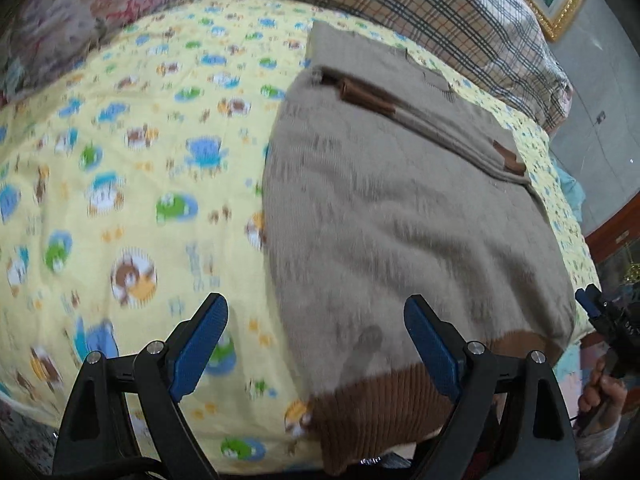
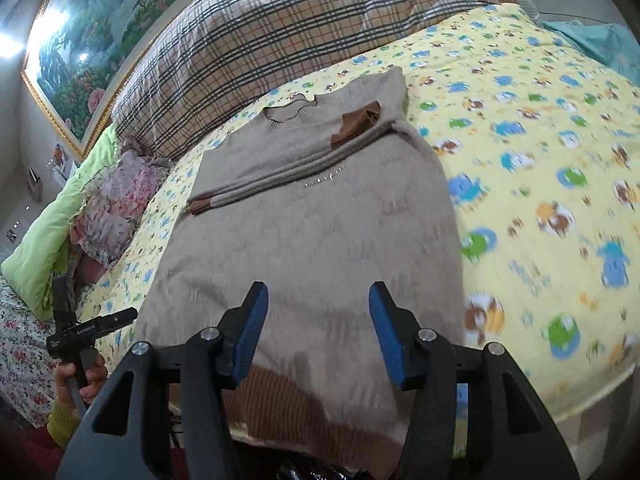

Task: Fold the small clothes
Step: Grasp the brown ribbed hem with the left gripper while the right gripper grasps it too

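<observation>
A: What's your biggest thing in view?
B: Your bed, w/ the yellow cartoon-print sheet [image 1: 132, 184] across it. Plaid blanket [image 2: 256, 40] heaped along the far edge, floral pillow [image 2: 116, 204] and green quilt [image 2: 44, 232] bunched at one end of it.
A: And the garment?
B: Beige sweater [image 2: 312, 224] lies flat on the sheet, collar toward the far edge, brown ribbed hem [image 1: 372, 404] hanging over the near edge. Both sleeves are folded across the chest, brown cuffs [image 2: 360, 120] on top.
A: Your grippers?
B: Your left gripper [image 1: 316, 340] hovers over the hem's corner by the sweater's side edge, blue pads wide apart, nothing held. Your right gripper [image 2: 318, 332] is over the hem too, fingers spread wide, empty. Pics blurry, so contact w/ the knit I can't tell.
</observation>
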The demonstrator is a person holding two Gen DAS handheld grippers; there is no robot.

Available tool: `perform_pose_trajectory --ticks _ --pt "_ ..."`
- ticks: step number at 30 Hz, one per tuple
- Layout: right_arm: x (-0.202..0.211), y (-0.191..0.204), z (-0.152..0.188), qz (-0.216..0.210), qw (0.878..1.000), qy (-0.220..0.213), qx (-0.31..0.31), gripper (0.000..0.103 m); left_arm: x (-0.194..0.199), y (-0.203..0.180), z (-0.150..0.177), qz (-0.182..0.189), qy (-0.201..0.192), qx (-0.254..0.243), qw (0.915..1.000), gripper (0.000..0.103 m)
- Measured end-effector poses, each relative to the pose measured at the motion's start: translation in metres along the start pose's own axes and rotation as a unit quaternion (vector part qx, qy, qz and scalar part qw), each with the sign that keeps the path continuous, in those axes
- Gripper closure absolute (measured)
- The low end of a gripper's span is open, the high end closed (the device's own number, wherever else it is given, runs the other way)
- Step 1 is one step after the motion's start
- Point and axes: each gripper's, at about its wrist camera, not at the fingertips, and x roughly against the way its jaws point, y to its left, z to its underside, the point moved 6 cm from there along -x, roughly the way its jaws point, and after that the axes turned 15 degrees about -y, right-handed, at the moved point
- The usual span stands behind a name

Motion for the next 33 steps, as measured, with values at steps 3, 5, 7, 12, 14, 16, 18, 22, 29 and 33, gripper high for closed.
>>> perform_pose_trajectory --ticks 3,5,7,12,14,16,18,22,29,33 --pt "0.011 -0.005 0.008 0.000 1.000 -0.004 -0.005 0.047 0.003 0.003 0.013 0.001 0.010 0.009 0.9999 0.012" --pt "0.019 -0.010 0.013 0.004 1.000 -0.009 -0.004 0.047 0.006 0.001 0.022 0.005 0.013 0.011 0.9998 0.012" --pt "0.025 -0.016 0.017 0.007 1.000 -0.009 -0.006 0.047 0.008 -0.005 0.027 0.007 0.012 0.002 0.9999 0.012" --pt "0.038 -0.036 0.029 0.016 1.000 -0.002 -0.026 0.047 0.006 -0.018 0.038 0.002 0.013 -0.032 0.9994 0.012" --pt "0.043 -0.037 0.034 0.015 1.000 -0.001 -0.024 0.047 0.005 -0.020 0.041 -0.005 0.011 -0.045 0.9989 0.012" --pt "0.046 -0.037 0.040 0.011 1.000 0.004 -0.021 0.047 0.006 -0.021 0.042 0.001 0.011 -0.046 0.9989 0.012" --pt "0.047 -0.040 0.048 0.011 1.000 0.013 -0.018 0.047 0.007 -0.023 0.042 0.016 0.013 -0.039 0.9990 0.012" --pt "0.043 -0.047 0.064 -0.001 0.999 0.026 -0.034 0.047 0.005 -0.029 0.043 0.021 0.016 -0.060 0.9979 0.017" --pt "0.031 -0.024 0.079 -0.056 0.997 0.046 -0.005 0.055 0.011 -0.033 0.040 0.043 0.009 -0.080 0.9958 0.092" --pt "0.027 -0.019 0.091 -0.083 0.994 0.069 0.006 0.072 0.011 -0.020 0.041 0.052 0.021 -0.068 0.9961 0.089"
